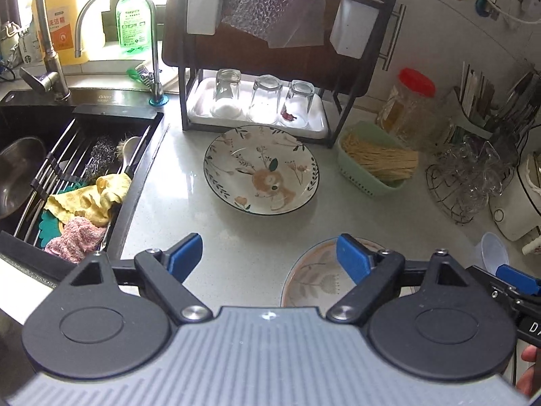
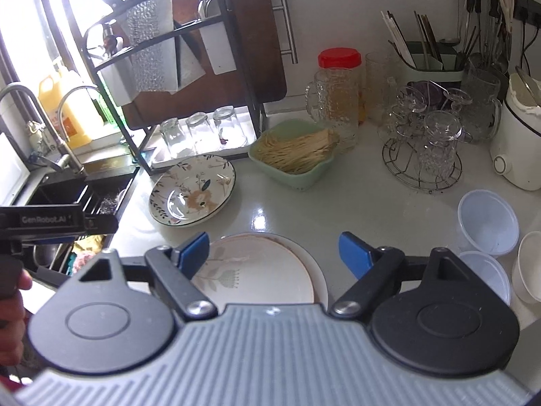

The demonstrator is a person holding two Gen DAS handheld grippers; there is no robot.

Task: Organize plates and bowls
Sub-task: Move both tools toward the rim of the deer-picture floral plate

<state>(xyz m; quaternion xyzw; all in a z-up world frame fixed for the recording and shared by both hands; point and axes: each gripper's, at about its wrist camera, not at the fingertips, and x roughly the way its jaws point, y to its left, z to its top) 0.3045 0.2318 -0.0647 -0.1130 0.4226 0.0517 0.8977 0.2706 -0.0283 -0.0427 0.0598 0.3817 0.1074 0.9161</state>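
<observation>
Hiding part of the flowered plate [image 2: 257, 270], both grippers' fingers [image 1: 351, 257] [image 2: 351, 253] spread wide, empty.

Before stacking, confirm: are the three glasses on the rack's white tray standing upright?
No. The three glasses stand upside down, mouths down on the white tray under the rack.

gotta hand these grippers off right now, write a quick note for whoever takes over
Left gripper: open, empty, hovering over the counter.
Right gripper: open, empty, just above the near plates.
Rabbit plate: alone on the counter in front of the dish rack.
Flower plate: nearest the grippers, resting on a white plate.
Plastic bowls: on the right, near the white appliance.
Done: two plates look stacked.
Left: rabbit plate and bowls not yet gathered; nothing is gripped.
</observation>
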